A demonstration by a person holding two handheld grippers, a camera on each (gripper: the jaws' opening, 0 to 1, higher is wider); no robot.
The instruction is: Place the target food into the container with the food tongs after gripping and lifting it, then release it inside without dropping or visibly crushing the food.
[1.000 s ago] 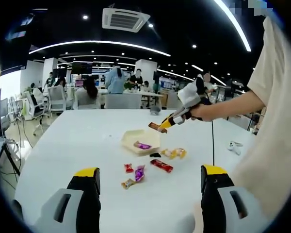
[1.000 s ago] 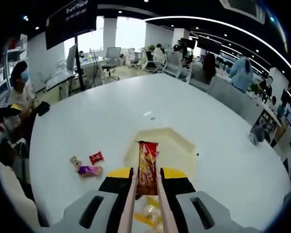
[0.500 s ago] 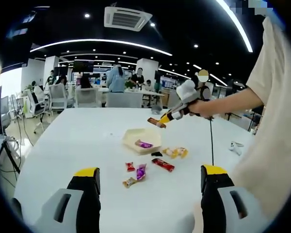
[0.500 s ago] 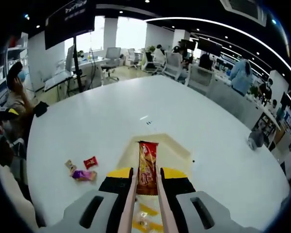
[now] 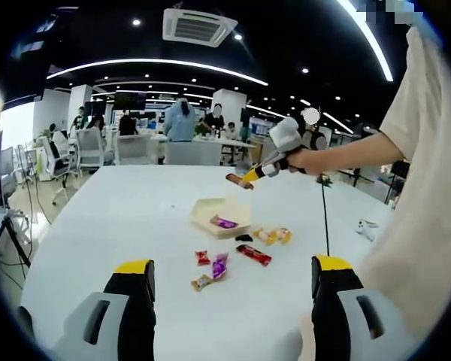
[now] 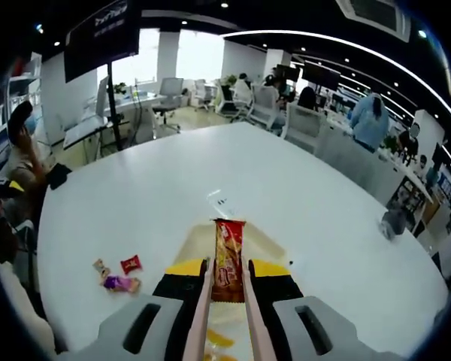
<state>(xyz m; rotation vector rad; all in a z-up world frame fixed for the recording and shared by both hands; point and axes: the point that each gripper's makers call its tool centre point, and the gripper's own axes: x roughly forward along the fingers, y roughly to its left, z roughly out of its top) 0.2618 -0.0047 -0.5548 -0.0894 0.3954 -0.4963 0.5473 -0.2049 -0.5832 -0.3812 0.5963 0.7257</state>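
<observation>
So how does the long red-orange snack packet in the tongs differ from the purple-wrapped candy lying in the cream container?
The long red-orange snack packet is held in the air by the tongs clamped in the right gripper; the purple-wrapped candy lies inside the cream container. The packet looks long and narrow; the candy is short and crumpled. Both are wrapped snacks.

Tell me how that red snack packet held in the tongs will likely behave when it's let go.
Probably light: the red snack packet stays level between thin tongs. Its glossy wrapper looks slippery, so it may slide out fast. It seems fairly stiff, sticking straight out beyond the right claw.
</observation>
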